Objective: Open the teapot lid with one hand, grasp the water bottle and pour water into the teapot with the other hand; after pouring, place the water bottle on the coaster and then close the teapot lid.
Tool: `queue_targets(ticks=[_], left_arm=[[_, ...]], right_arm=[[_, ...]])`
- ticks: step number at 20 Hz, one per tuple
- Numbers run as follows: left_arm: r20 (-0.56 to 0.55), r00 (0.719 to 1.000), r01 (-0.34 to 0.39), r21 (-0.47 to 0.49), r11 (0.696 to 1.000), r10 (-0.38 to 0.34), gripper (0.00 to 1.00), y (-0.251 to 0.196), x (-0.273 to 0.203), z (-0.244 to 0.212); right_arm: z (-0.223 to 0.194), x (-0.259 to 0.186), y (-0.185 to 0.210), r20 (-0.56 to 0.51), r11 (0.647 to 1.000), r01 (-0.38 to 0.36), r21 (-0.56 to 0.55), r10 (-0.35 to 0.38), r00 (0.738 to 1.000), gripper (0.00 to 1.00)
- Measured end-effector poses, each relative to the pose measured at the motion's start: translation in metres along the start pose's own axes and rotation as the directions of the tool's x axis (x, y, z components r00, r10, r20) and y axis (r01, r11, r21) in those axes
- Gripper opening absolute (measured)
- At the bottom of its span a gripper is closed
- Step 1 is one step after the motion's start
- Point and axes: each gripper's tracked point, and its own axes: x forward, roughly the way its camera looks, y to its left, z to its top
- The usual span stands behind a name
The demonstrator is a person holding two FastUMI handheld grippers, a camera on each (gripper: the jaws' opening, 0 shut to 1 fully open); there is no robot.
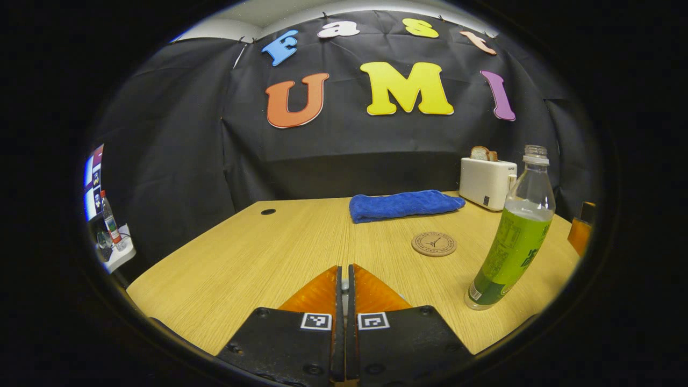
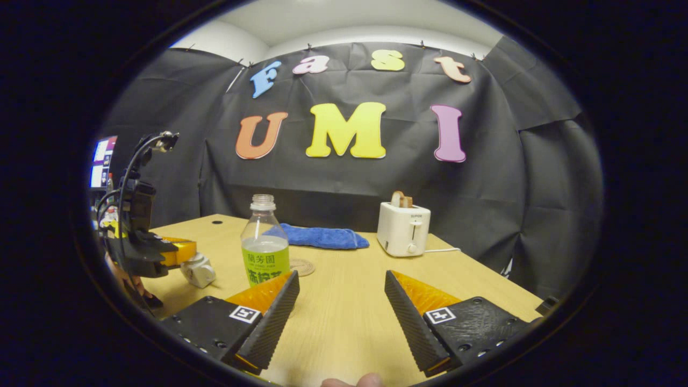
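1. At the six o'clock edge of the left gripper view, the left gripper [image 1: 345,282] had its fingers drawn almost together, with a pale sliver pinched between them.
2. From the right gripper view, that same tool sat at nine o'clock, and a small white piece [image 2: 198,270] hung at its tips. It was probably the teapot lid, though I could not tell lid from pot.
3. The right gripper [image 2: 341,301] stood wide open and empty above the table [image 2: 344,322].
4. The water bottle [image 2: 264,247] stood upright and uncapped at about eleven o'clock from the open jaws. It lay just beyond the left-hand finger and was not yet between the two.
5. The coaster [image 2: 302,267] lay bare just behind the bottle, toward one o'clock of it.
6. Farther back were a blue towel [image 2: 325,237] at twelve o'clock and a toaster [image 2: 403,228] at one o'clock.
7. I judged the step to be the reach for the bottle, with the lid seemingly already taken in the other hand.
8. The next move called for swinging the open jaws toward eleven o'clock until the bottle's body sat squarely between them. They would then need to close on the lower half, so the open neck stays steady for the pour.
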Motion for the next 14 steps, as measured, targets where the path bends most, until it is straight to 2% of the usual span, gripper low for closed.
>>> queue_targets(ticks=[5, 6, 10, 11, 14], left_arm=[[0.044, 0.999, 0.016, -0.01, 1.0, -0.016, 0.03, 0.003, -0.013, 0.017], [0.056, 0.998, 0.02, -0.009, 1.0, -0.02, 0.03, 0.003, -0.016, 0.022], [0.092, 0.995, 0.044, -0.01, 0.999, -0.043, 0.03, 0.001, -0.036, 0.034], [0.103, 0.994, 0.046, -0.011, 0.999, -0.045, 0.03, 0.003, -0.041, 0.035], [0.125, 0.991, 0.049, -0.013, 0.999, -0.047, 0.03, 0.007, -0.056, 0.036]], right_arm=[[0.003, -0.002, 0.011, 0.013, 1.0, -0.031, 0.0, 0.031, 0.999, 0.95], [0.002, -0.002, 0.015, 0.013, 0.999, -0.045, 0.003, 0.045, 0.999, 0.98], [0.001, -0.006, 0.041, 0.014, 0.993, -0.12, 0.006, 0.12, 0.993, 0.95], [0.001, -0.005, 0.048, 0.015, 0.991, -0.132, 0.002, 0.132, 0.991, 0.98], [-0.004, 0.005, 0.066, 0.006, 0.987, -0.159, 0.016, 0.159, 0.987, 0.95]])
